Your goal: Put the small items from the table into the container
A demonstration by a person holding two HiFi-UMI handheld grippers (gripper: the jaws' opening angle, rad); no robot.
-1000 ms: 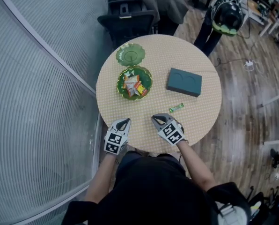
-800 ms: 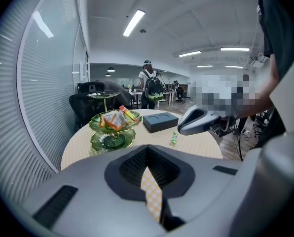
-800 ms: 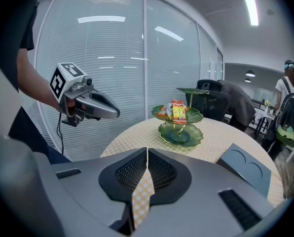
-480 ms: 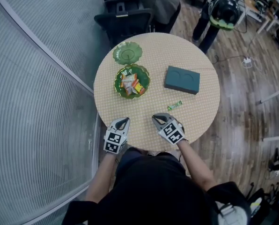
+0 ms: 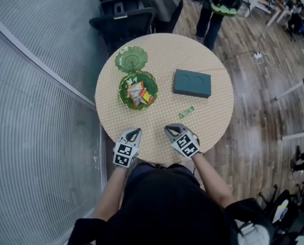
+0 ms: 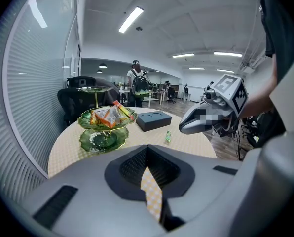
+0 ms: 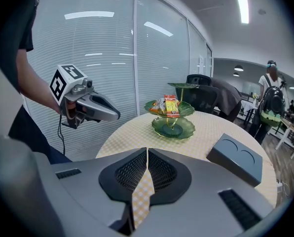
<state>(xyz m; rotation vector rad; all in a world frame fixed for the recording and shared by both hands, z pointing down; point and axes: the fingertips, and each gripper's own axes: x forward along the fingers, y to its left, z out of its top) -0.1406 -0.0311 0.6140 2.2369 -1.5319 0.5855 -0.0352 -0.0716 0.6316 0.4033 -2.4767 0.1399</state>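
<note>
Ref. head view, 12 o'clock = far edge. Round worktop (image 5: 213, 101), checked cloth, carries all items. Tiered green dish stand (image 5: 122, 88) (the container) sits at approx. 10 o'clock from worktop ctr; its middle tier holds several snack packets (image 5: 139, 92), its small top tier shows bare. Dark teal box (image 5: 192, 83) with two round recesses in its lid lies flat at 2 o'clock, well apart from the stand. Left gripper (image 5: 135, 131) is over the near edge at 7 o'clock, jaws closed, nothing between them. Right gripper (image 5: 169, 129) is at 6 o'clock, jaws closed tip to tip, likewise empty. One green wrapped sweet (image 5: 186, 112) lies on the cloth at 4 o'clock, between box and right gripper, touching neither.
</note>
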